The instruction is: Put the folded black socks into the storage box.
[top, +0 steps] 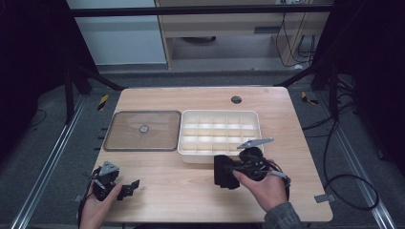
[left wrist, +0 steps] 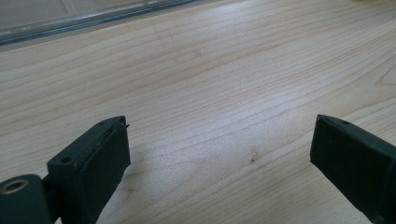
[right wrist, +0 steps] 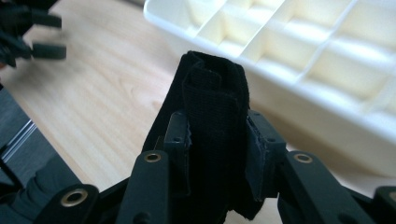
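A black folded fabric strap point(right wrist: 212, 79) stands upright between the jaws of my right gripper point(right wrist: 215, 133), which is shut on it. From above, that gripper point(top: 233, 171) holds the dark strap point(top: 221, 168) just in front of the white compartment tray point(top: 219, 114), low over the table. My left gripper point(top: 130, 187) rests near the table's front left corner. Its jaws stand wide apart in the left gripper view, with bare wood between them point(left wrist: 219, 135).
A clear flat lid point(top: 142, 130) with a small round knob lies left of the tray; its edge point(left wrist: 93, 21) runs across the top of the left gripper view. The tray's compartments point(right wrist: 299, 56) look empty. A round cable hole point(top: 236, 99) sits near the table's far edge.
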{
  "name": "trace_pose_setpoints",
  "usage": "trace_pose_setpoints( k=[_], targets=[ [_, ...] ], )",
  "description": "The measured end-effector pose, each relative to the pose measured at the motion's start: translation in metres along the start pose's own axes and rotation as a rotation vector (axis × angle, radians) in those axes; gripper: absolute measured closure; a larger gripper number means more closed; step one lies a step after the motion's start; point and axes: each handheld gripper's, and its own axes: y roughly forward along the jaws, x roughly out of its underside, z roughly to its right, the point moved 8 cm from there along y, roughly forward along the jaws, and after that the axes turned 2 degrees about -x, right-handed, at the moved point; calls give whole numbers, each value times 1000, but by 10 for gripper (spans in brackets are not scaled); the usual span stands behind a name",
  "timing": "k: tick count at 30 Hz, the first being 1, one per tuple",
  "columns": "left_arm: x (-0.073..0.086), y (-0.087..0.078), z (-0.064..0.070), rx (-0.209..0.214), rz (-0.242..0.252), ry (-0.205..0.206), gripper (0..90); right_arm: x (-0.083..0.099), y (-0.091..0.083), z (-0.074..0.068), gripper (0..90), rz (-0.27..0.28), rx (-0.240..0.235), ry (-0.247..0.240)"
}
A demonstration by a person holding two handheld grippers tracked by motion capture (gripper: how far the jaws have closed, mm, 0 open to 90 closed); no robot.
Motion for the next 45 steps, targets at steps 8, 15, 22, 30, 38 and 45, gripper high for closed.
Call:
trace_pose_setpoints(
  k=[8,15,22,30,38,45],
  targets=[
    [2,1,-4,-21,-3,-11,47,-35,-43,42,651,69,133,1],
    [4,3,-4,-34,-19,-3,51,-48,-54,69,649,86,192,21],
    [6,4,-6,-31,-24,-13,50,-53,-54,91,648,74,247,28],
    [8,7,-6,-31,-33,3,46,-71,-52,119,649,72,314,38],
    [8,9,-8,-41,-17,21,35,-80,-46,135,649,57,348,43],
    [8,11,-11,-51,-2,32,33,-80,-37,138,649,39,368,29]
  ],
)
